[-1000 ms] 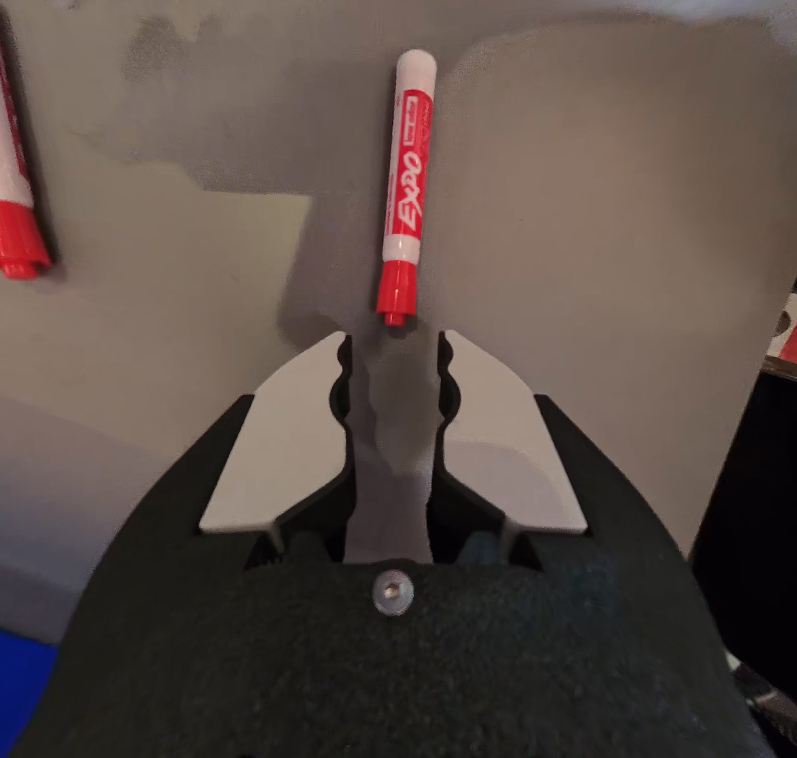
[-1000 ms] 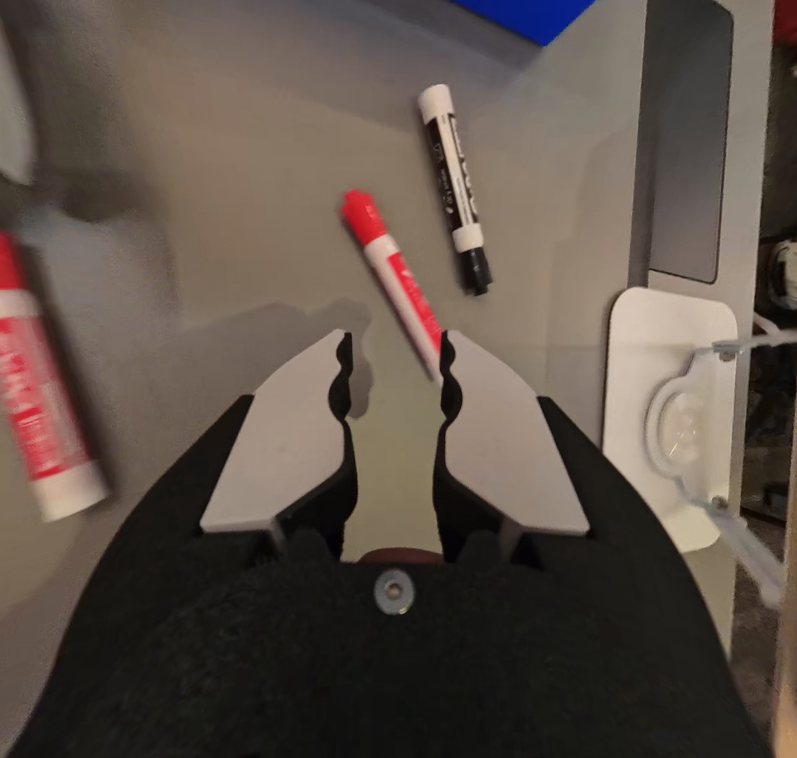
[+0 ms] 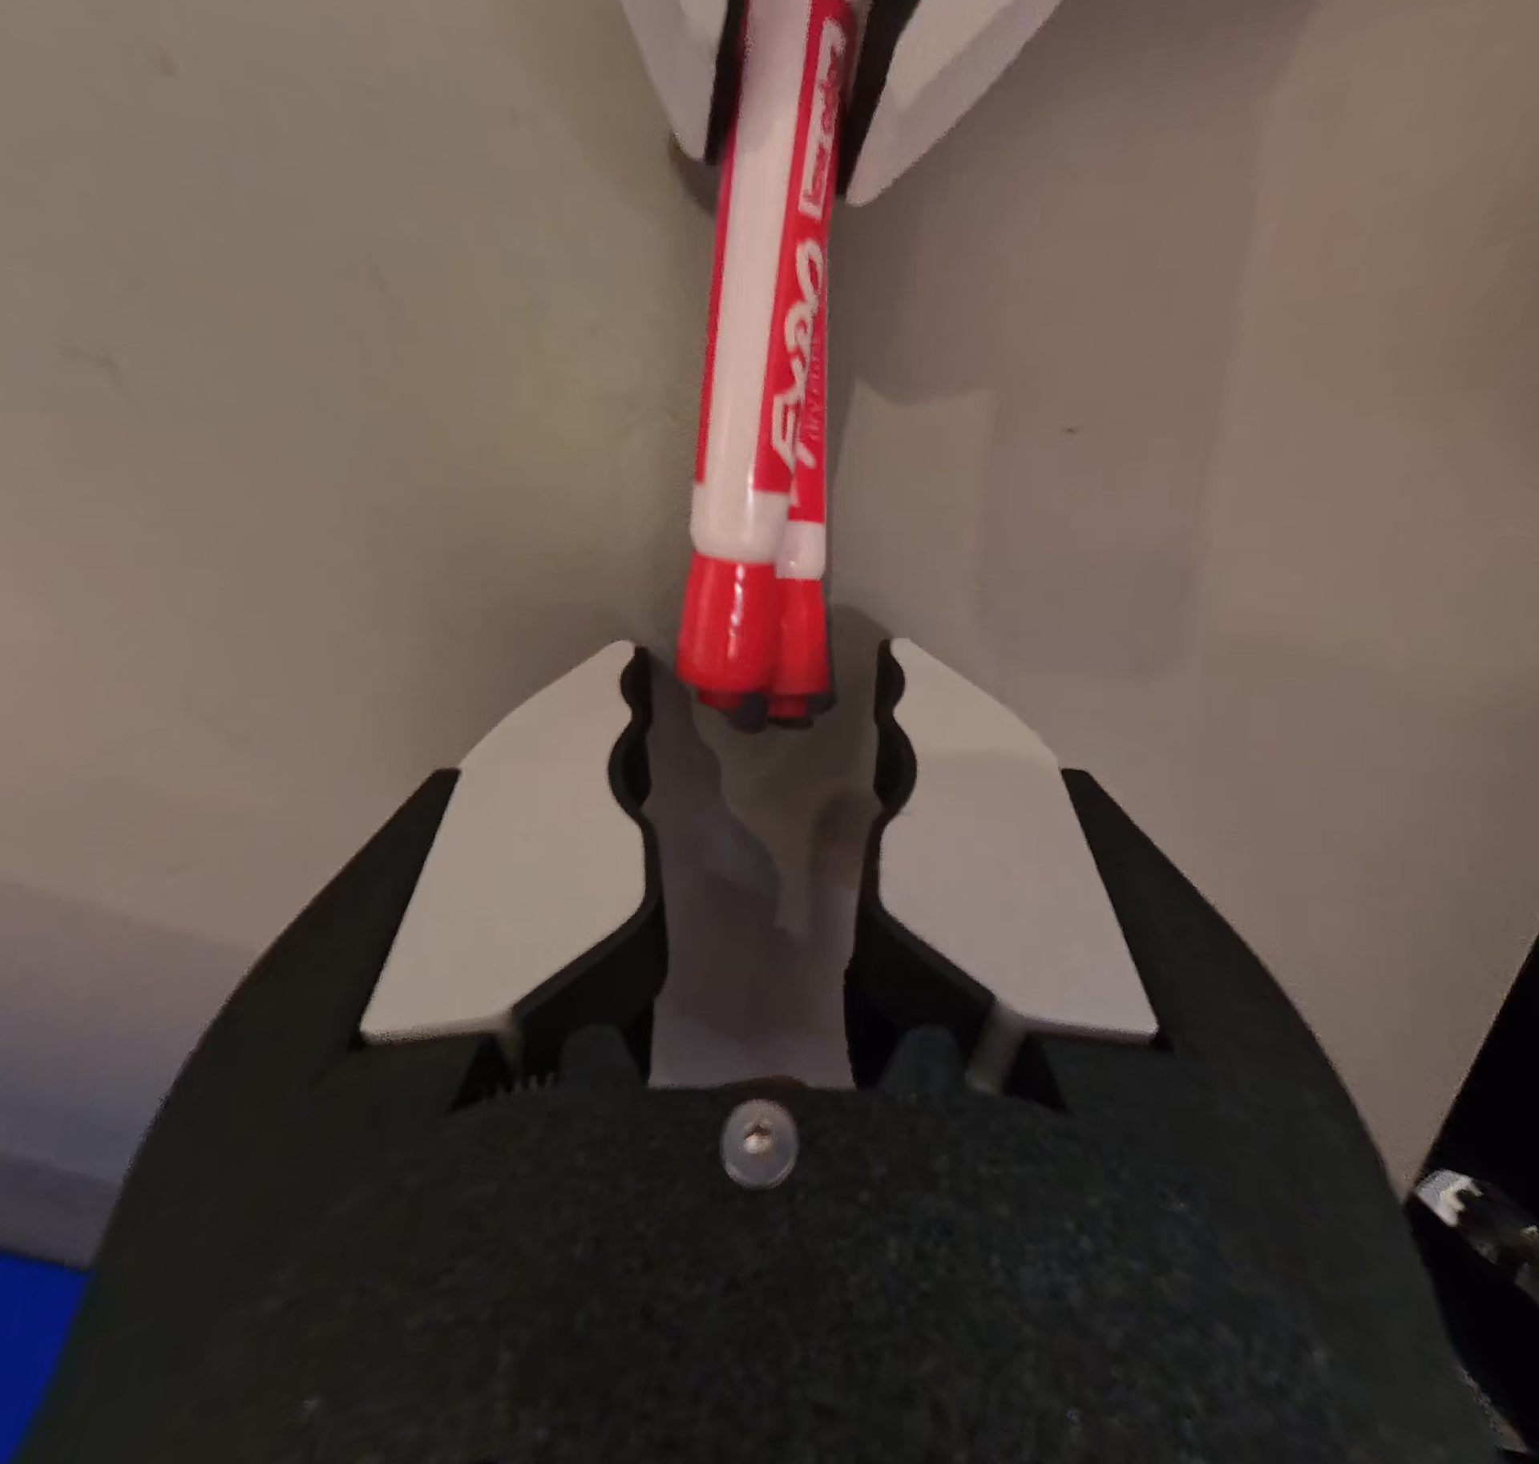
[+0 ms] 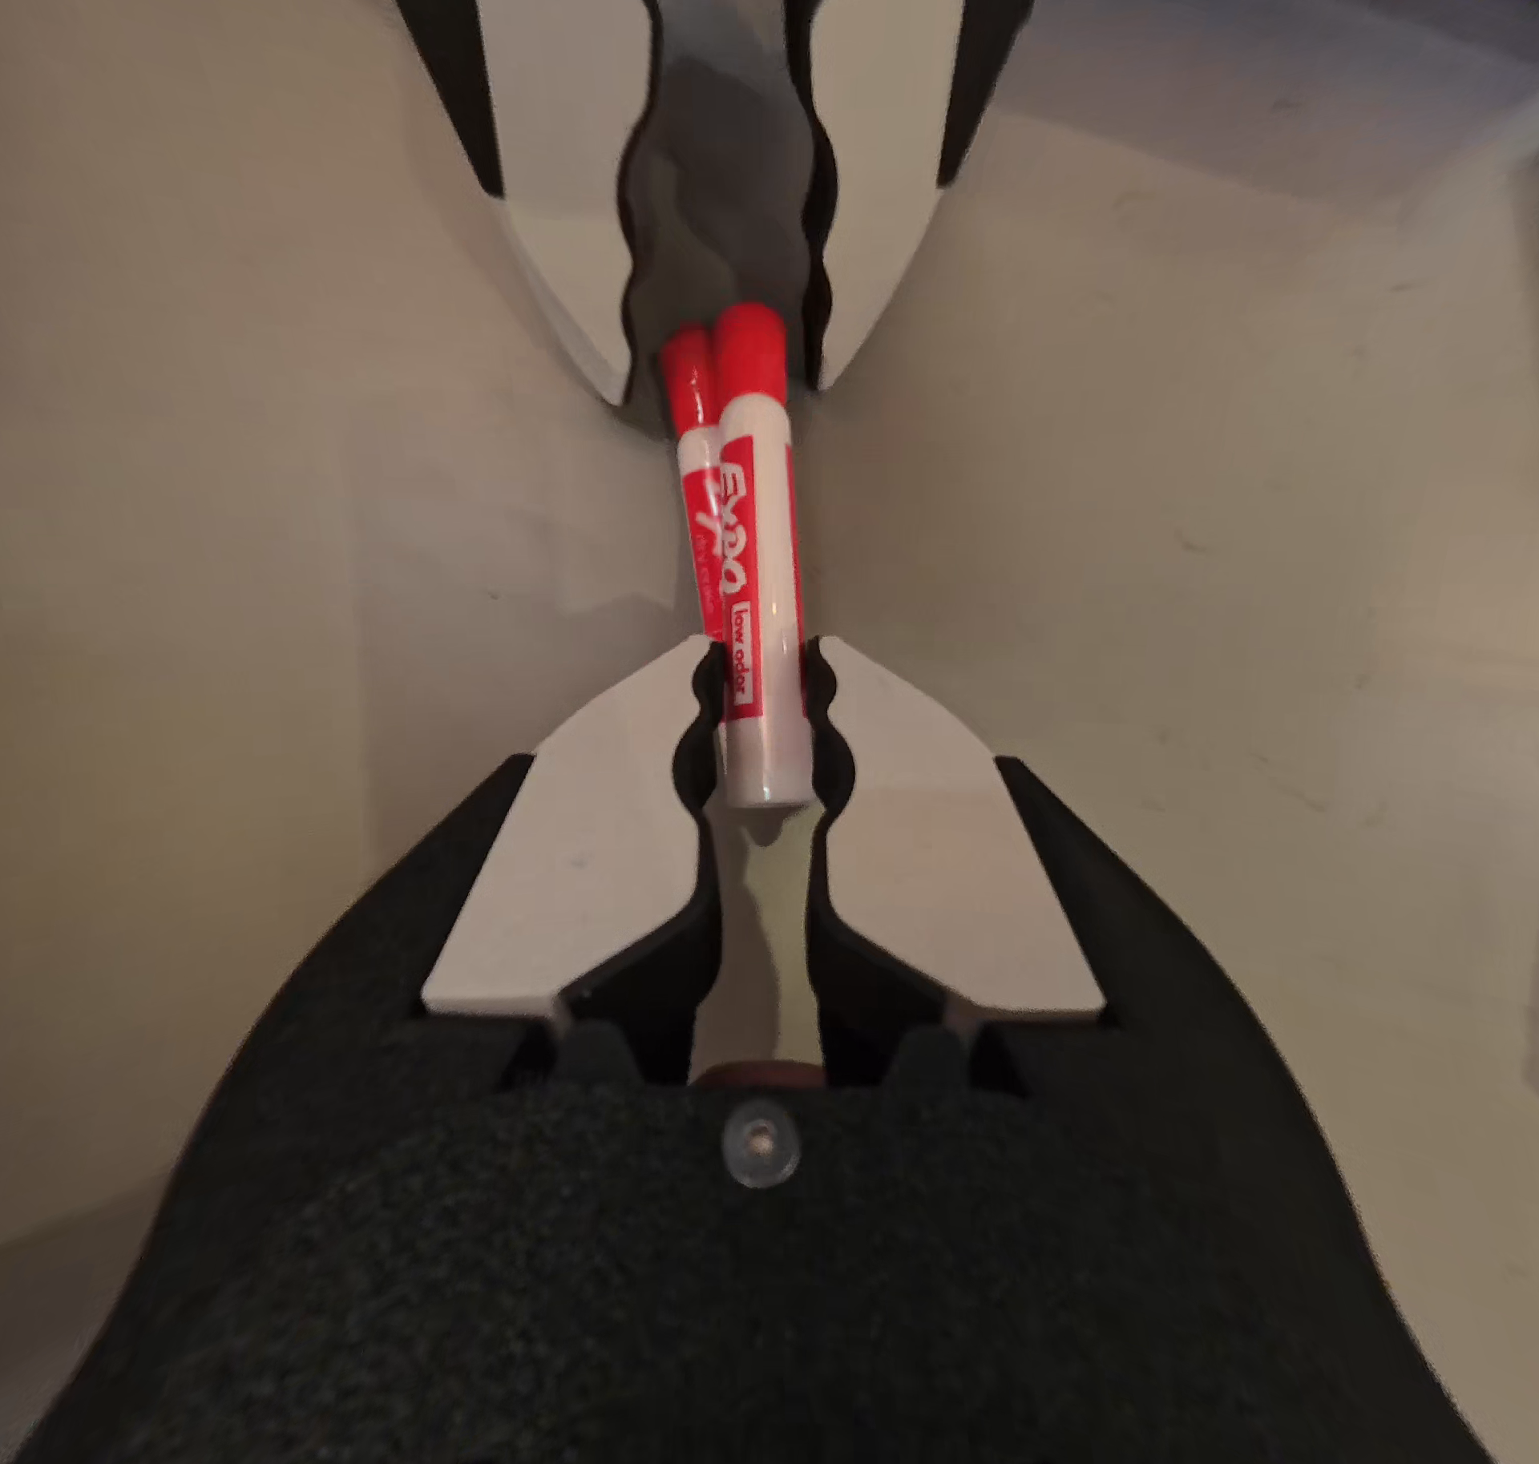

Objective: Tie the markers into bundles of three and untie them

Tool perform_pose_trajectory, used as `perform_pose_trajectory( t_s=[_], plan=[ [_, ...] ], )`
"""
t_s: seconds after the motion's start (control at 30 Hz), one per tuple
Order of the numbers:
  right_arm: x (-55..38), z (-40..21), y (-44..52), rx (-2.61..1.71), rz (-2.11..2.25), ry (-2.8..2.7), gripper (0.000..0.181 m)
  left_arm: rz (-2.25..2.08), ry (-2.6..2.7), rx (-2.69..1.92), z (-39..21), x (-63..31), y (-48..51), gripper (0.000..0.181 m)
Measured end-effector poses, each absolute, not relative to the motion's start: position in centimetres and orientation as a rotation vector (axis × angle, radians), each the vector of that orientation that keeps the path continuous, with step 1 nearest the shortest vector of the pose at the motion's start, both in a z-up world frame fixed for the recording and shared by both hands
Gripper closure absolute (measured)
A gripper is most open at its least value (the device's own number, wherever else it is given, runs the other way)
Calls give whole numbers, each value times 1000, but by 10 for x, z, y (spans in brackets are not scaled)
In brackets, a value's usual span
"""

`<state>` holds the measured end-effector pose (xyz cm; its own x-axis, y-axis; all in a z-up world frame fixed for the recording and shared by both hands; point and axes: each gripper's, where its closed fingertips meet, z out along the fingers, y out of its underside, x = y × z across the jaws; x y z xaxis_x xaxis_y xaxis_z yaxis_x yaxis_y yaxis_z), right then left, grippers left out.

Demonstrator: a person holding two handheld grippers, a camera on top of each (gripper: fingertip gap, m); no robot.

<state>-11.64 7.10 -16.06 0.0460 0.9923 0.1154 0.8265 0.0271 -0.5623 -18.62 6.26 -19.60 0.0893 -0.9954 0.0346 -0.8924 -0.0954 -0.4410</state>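
Two red-capped markers [image 4: 737, 558] lie side by side, touching, out on the bare grey counter [image 4: 1166, 508], away from any edge in view. The right tool [image 4: 764, 654] is closed on their white butt ends; the left tool [image 3: 762, 662] stands open, its fingers flanking the caps without touching. The barrels are judged light, stiff and slick, so they may roll or slide apart. Hold is best taken mid-barrel, across both, not on the tapered caps.
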Motion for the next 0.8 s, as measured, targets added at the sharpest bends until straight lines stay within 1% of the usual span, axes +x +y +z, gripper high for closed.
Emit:
perform_pose_trajectory(
  t_s=[0.13,0.2,0.27,0.57,0.7,0.8],
  plan=[
    [-119,-163,66,-1849,458,-1837,163,-419,1964,-2010,-197,-183,62,140],
    [-121,-160,62,-1842,488,-1814,163,-402,1994,-2000,-197,-182,59,147],
    [-122,-157,57,-1834,529,-1794,163,-378,2018,-1981,-197,-181,57,158],
    [-119,-174,61,-1773,409,-1871,162,-393,2177,-1893,-197,-182,51,162],
    [-115,-176,63,-1785,345,-1852,149,-367,2248,-1862,-197,-180,53,162],
    [-109,-172,59,-1803,233,-1856,148,-395,2261,-1872,-197,-173,54,163]
  ],
)
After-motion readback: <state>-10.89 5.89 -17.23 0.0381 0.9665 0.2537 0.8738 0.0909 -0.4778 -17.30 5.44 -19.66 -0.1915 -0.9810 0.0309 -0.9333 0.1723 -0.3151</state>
